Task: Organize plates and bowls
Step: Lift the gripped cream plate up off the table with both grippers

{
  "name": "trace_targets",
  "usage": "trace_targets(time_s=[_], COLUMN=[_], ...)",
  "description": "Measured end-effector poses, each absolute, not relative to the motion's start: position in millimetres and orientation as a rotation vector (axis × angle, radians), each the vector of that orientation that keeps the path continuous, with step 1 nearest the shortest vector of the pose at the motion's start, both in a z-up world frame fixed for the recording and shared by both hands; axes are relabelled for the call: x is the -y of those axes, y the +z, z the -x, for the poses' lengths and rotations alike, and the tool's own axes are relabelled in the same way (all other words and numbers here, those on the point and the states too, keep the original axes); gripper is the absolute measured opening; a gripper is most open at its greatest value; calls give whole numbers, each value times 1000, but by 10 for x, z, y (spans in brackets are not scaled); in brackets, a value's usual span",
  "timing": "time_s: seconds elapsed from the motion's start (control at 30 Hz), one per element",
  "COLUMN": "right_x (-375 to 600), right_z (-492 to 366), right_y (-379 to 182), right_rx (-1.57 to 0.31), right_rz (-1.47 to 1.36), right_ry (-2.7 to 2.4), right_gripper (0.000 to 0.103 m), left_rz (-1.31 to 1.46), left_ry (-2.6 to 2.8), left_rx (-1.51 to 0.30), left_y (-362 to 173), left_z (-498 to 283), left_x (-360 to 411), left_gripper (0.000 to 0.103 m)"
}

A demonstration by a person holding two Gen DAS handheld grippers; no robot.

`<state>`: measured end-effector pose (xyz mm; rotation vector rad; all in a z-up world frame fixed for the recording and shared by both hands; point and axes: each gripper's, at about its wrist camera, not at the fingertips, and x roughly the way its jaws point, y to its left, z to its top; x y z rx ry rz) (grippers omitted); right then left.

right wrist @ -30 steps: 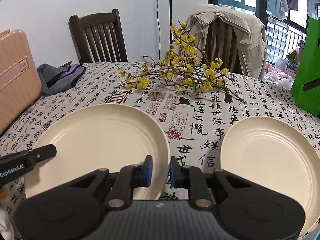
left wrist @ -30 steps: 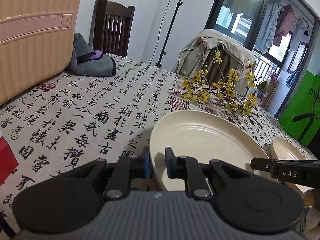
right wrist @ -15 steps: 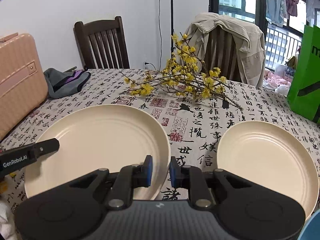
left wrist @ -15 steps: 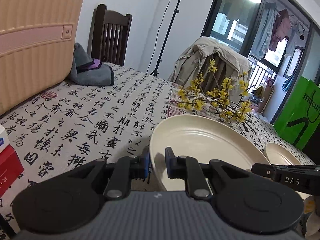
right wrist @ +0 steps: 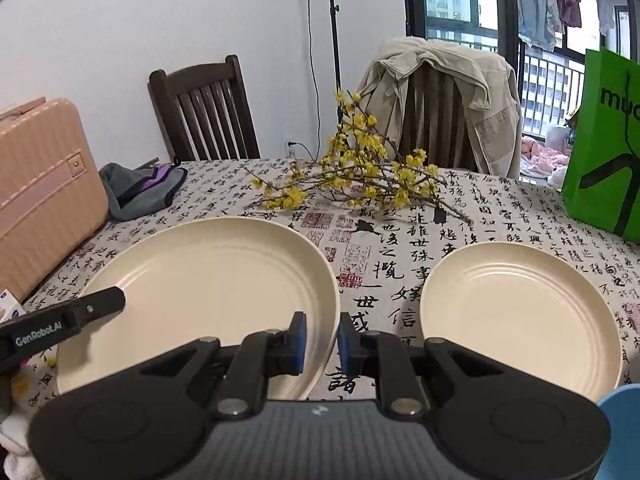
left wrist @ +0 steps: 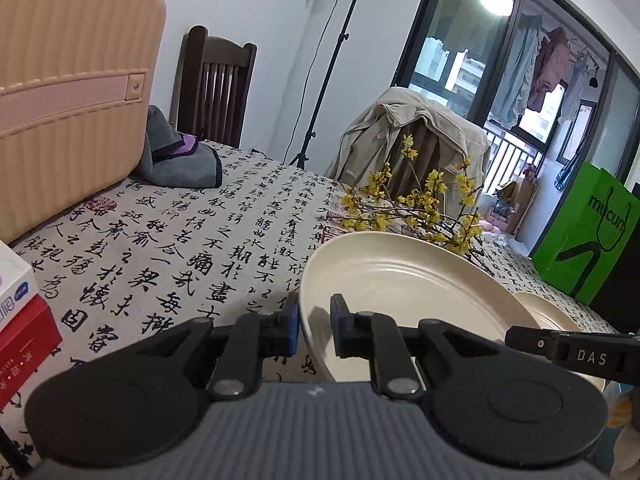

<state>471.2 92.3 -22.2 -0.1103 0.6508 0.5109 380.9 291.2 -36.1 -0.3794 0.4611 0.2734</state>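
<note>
On the calligraphy-print tablecloth [right wrist: 400, 248], two cream plates side by side. Both grippers are on the large plate [right wrist: 216, 280].

- left gripper [left wrist: 314, 326]: jaws clamped on the plate's left rim, one pad outside, one inside the well.
- right gripper [right wrist: 322, 338]: clamped on the same plate's right rim, same straddle. In each wrist view the other gripper's finger shows at the opposite rim, so it's a two-handed pinch across the plate.
- Plate looks lifted and slightly tilted, near edge up; I can't confirm from these views that the far edge is clear of the cloth.

Key geometry: the small plate [right wrist: 516, 312] lies flat on the cloth to the right of the large one, close beside it, rims apart, with only a strip of cloth between. It sits nearer the right gripper. Stacking big onto small is unstable, so my read is that the large plate goes down somewhere clear first and the small one lands on it; otherwise the carry runs rightward across that gap.

Hazards: the yellow flowering branch [right wrist: 352, 184] lies just beyond both plates, so any forward sweep would catch it. A blue bowl rim [right wrist: 624, 412] shows at the right gripper's lower right, close to the small plate's near edge. The pink suitcase [left wrist: 72, 92] blocks the left side.
</note>
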Motion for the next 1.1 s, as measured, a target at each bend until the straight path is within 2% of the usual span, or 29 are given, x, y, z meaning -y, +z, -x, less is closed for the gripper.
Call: trace_targets(time_s=[1.1], right_x=[-566], right_z=[-4132], right_y=[113], right_rx=[-551], right_rz=[80], right_ry=[524], right_gripper=[16], left_rz=[331], left_ry=[249], left_rx=[-357], left_y=[82], left_z=[-3277], left_x=[-2604], left_gripper=[16])
